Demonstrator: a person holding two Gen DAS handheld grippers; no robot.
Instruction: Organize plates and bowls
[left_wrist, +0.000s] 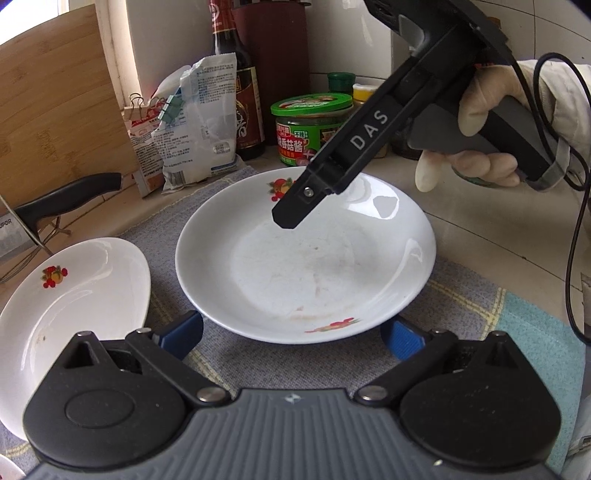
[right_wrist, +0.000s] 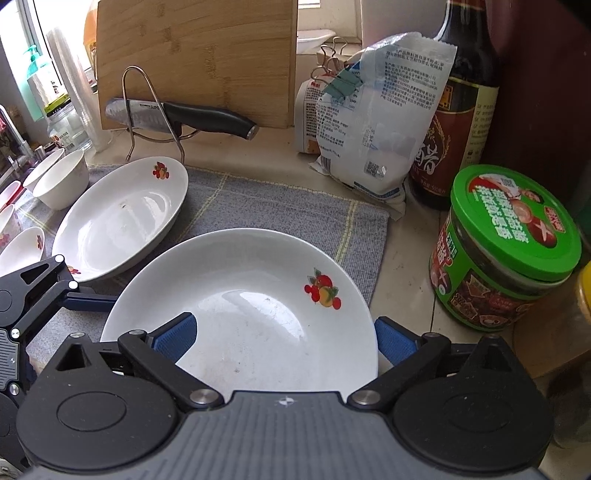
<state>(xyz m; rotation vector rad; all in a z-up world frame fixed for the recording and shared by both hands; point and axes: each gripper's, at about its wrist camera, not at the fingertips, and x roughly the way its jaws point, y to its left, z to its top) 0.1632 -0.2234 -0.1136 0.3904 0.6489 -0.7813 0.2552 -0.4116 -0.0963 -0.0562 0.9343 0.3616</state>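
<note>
A big white plate (left_wrist: 303, 258) with little fruit pictures sits on a grey cloth (left_wrist: 229, 192) on the kitchen counter, and everything else is told from this plate. The left gripper (left_wrist: 291, 338) sits just at the near edge of the plate, with its blue fingers (left_wrist: 184, 332) spread wide on each side and not touching it. The right gripper (right_wrist: 284, 338) is over the same plate; its jaws are wide too, one blue finger above the inside of the plate and the other just outside the rim, and nothing is pinched. In the left view, a gloved hand (left_wrist: 476, 122) holds that right gripper's handle up above the far side of the plate. A second white plate (right_wrist: 122, 218) lies just beside the big plate, also on the cloth, a bit apart from it. Past that second plate are some small white bowls (right_wrist: 62, 177). Behind the big plate stand a green-lidded jar (right_wrist: 506, 251), a dark bottle (right_wrist: 458, 110) and a white bag (right_wrist: 380, 122). Farther back, a knife (right_wrist: 184, 114) rests on a wire rack before a wooden board (right_wrist: 199, 55).
</note>
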